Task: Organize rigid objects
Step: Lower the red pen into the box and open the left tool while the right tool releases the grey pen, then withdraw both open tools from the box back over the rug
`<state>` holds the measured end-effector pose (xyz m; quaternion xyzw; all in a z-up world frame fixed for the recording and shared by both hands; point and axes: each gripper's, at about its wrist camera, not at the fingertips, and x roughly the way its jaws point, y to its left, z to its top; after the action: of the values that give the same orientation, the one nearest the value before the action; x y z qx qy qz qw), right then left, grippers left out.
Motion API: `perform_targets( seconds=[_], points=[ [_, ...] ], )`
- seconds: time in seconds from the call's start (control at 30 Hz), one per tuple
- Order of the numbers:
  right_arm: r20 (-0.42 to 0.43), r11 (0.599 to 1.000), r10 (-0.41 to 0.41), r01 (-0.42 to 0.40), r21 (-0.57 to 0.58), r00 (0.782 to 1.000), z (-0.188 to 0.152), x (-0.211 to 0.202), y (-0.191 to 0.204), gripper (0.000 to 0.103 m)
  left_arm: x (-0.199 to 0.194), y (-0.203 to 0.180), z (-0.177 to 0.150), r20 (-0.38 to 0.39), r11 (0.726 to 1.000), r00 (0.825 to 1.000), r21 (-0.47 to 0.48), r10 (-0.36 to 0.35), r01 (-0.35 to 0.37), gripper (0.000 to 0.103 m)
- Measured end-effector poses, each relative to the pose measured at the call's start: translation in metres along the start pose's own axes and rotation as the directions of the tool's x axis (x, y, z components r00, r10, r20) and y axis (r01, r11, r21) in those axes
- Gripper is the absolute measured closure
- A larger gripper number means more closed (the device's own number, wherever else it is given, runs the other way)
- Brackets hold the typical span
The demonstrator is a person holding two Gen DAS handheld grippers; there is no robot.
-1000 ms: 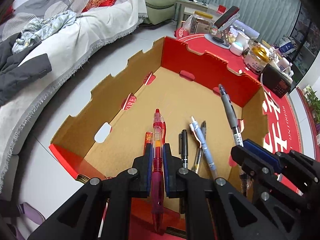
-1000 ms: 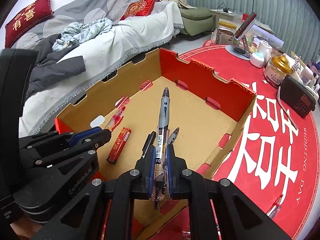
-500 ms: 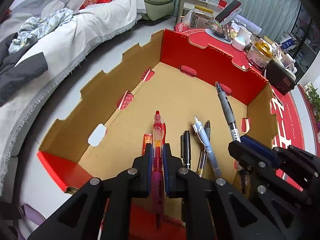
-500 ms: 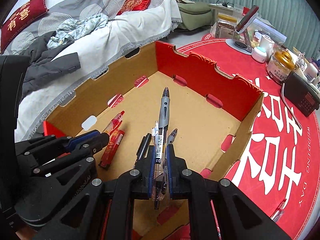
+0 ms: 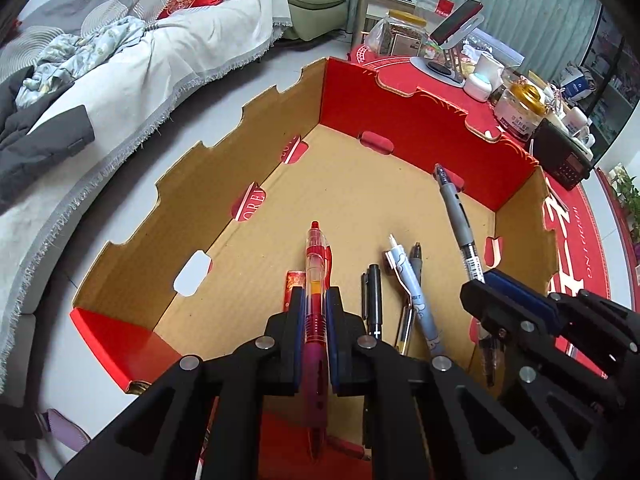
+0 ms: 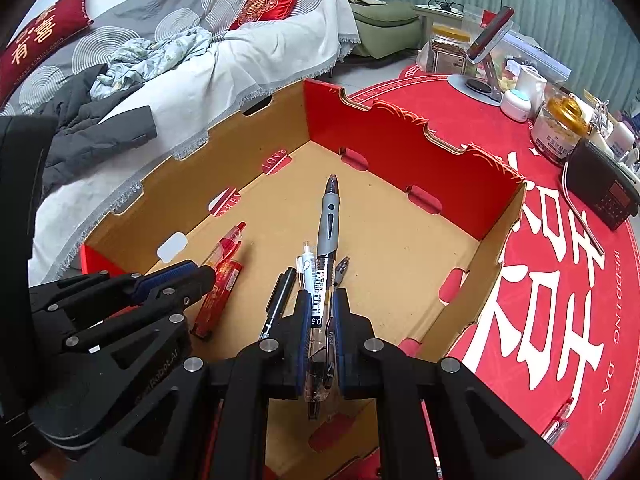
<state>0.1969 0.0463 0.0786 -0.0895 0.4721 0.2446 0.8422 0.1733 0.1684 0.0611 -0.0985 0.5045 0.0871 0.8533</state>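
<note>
My left gripper is shut on a red pen, held over the near end of an open cardboard box with red walls. My right gripper is shut on a grey-grip clear pen, also over the box's near end. On the box floor lie a black pen, a light blue pen, a dark pen beside it and a flat red stick. In the left wrist view the right gripper shows at the right with its pen; in the right wrist view the left gripper shows at the left.
The box sits on a round red table mat. Jars, a phone stand, a black radio and small containers crowd the far right. A loose pen lies on the mat at the right. A sofa with clothes is to the left.
Both grippers have drifted slightly back over the box's near end, each still clamped on its pen. The pens on the box floor have not moved.
</note>
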Motion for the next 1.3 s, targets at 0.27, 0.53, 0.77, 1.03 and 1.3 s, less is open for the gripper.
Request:
perform_targets(
  seconds=[0.27, 0.53, 0.77, 1.03, 1.3],
  points=[
    [-0.003, 1.000, -0.007, 0.007, -0.006, 1.000, 0.006, 0.003, -0.004, 0.091, 0.001, 0.000, 0.002, -0.005, 1.000, 1.000, 0.001, 0.002, -0.002, 0.093],
    [-0.009, 1.000, -0.009, 0.009, -0.006, 1.000, 0.007, 0.007, -0.004, 0.091, 0.008, -0.002, 0.004, -0.020, 1.000, 1.000, 0.007, -0.003, 0.004, 0.093],
    [-0.021, 1.000, 0.016, -0.016, 0.007, 1.000, 0.009, 0.010, -0.007, 0.091, 0.012, -0.002, 0.004, -0.033, 1.000, 0.999, 0.012, -0.013, 0.013, 0.092],
    [0.001, 0.999, 0.015, -0.015, 0.051, 1.000, 0.008, -0.002, -0.017, 0.091, 0.003, -0.002, 0.001, -0.013, 1.000, 1.000, 0.010, -0.008, 0.009, 0.068],
    [0.094, 0.990, 0.028, -0.041, 0.132, 0.995, -0.020, -0.055, -0.033, 0.091, -0.034, -0.010, -0.018, 0.049, 0.997, 0.996, 0.035, -0.069, 0.068, 0.067]
  ],
)
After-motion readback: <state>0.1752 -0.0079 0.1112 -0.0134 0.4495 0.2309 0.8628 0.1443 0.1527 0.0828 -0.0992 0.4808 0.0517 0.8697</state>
